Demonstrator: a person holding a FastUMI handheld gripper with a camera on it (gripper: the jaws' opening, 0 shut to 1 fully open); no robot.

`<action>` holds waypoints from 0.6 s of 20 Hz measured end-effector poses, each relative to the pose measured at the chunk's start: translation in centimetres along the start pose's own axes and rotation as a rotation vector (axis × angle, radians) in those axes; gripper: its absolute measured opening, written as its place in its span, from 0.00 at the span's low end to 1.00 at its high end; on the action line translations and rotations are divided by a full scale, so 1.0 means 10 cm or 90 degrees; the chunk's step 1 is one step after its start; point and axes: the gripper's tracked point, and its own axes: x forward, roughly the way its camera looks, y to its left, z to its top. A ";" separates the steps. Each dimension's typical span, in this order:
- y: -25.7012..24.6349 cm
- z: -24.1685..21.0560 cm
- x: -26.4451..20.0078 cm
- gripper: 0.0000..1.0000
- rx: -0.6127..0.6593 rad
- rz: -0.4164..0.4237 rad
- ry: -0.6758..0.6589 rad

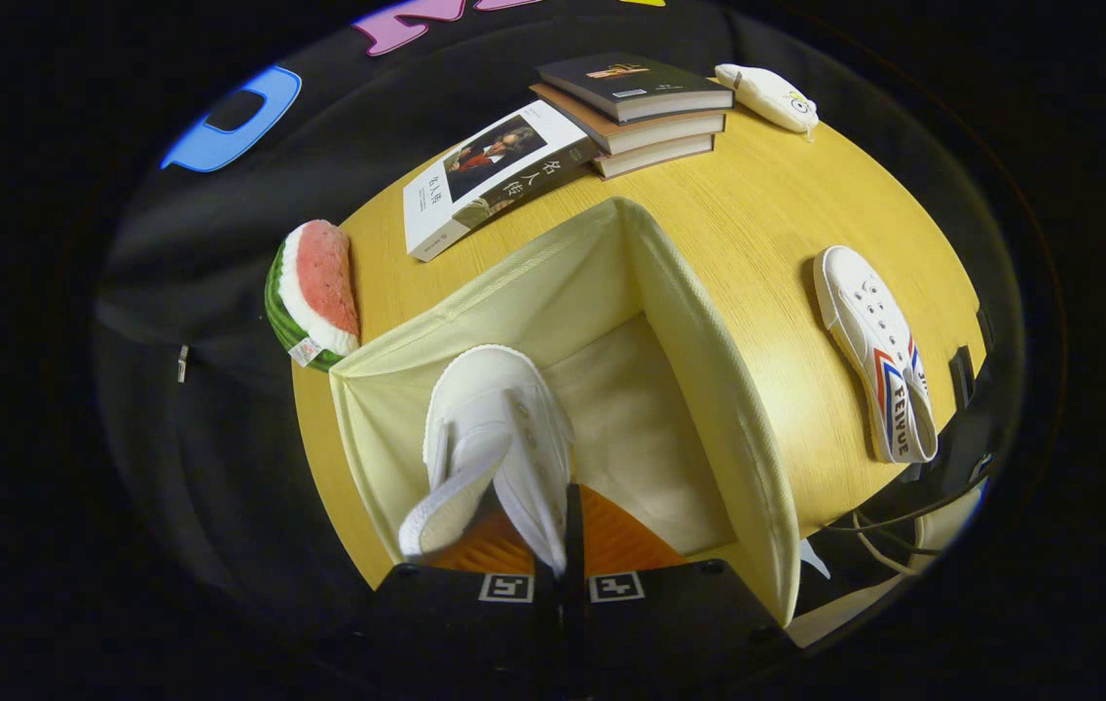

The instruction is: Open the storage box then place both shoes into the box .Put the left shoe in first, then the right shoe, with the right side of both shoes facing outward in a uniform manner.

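Note:
An open pale-yellow fabric storage box (709, 331) stands on the yellow wooden table, its inside bare. My gripper (568, 545) is shut on a white canvas shoe (499, 428), pinching its collar edge between the fingers. The shoe hangs toe-away from me over the near left part of the box opening. A second white shoe (879, 350) with red and blue side stripes lies on its side on the table to the right of the box, apart from it.
A slice-of-watermelon plush (314, 292) sits at the table's left edge by the box corner. Beyond the box lie an open-faced book (485, 180), a stack of three books (641, 112) and a small white pouch (767, 97). Cables (889, 521) hang off the table's near right edge.

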 end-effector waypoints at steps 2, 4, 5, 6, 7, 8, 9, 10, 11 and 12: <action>0.15 -0.12 0.02 0.15 0.004 0.050 0.037; 0.24 -0.14 -0.01 0.64 0.013 0.084 0.049; 0.23 -0.11 -0.04 0.89 0.002 0.088 0.042; 0.22 -0.10 -0.07 0.97 -0.010 0.093 0.038; 0.23 -0.07 -0.10 0.98 -0.019 0.101 0.034; 0.24 -0.05 -0.14 0.98 -0.027 0.111 0.031; 0.22 -0.04 -0.19 0.99 -0.035 0.118 0.029; 0.22 -0.02 -0.24 0.99 -0.044 0.126 0.024; 0.21 -0.02 -0.32 0.99 -0.054 0.136 0.023; 0.21 -0.03 -0.40 0.99 -0.059 0.151 0.025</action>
